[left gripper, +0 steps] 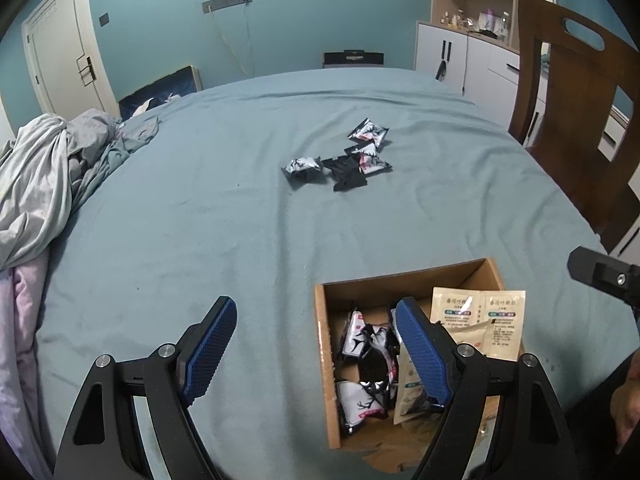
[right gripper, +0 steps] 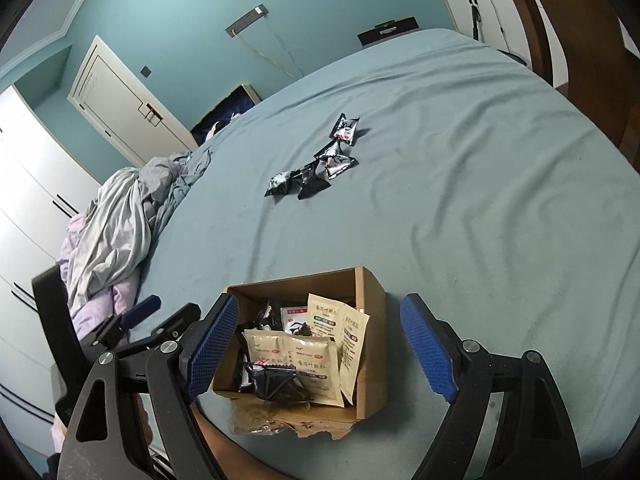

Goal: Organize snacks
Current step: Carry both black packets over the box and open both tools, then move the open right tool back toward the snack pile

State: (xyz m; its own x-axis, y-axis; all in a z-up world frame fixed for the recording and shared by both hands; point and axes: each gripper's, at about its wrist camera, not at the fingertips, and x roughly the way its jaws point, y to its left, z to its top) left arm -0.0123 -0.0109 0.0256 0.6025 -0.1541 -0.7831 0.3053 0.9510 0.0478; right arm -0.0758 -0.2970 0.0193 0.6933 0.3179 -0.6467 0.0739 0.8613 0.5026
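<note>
A brown cardboard box [left gripper: 326, 364] sits on the teal bed near me and holds black-and-white snack packets [left gripper: 366, 338] and beige sachets [left gripper: 486, 322]. It also shows in the right wrist view [right gripper: 370, 308]. Several more black-and-white snack packets [left gripper: 344, 160] lie in a loose cluster in the middle of the bed, also seen in the right wrist view [right gripper: 320, 164]. My left gripper [left gripper: 316, 344] is open and empty, its right finger over the box. My right gripper [right gripper: 320, 348] is open and empty, straddling the box's right side.
A heap of grey and pink bedding [left gripper: 48, 184] lies at the bed's left edge. A wooden chair [left gripper: 576, 112] stands at the right. White cabinets [left gripper: 460, 60] and a door [left gripper: 60, 60] line the far wall.
</note>
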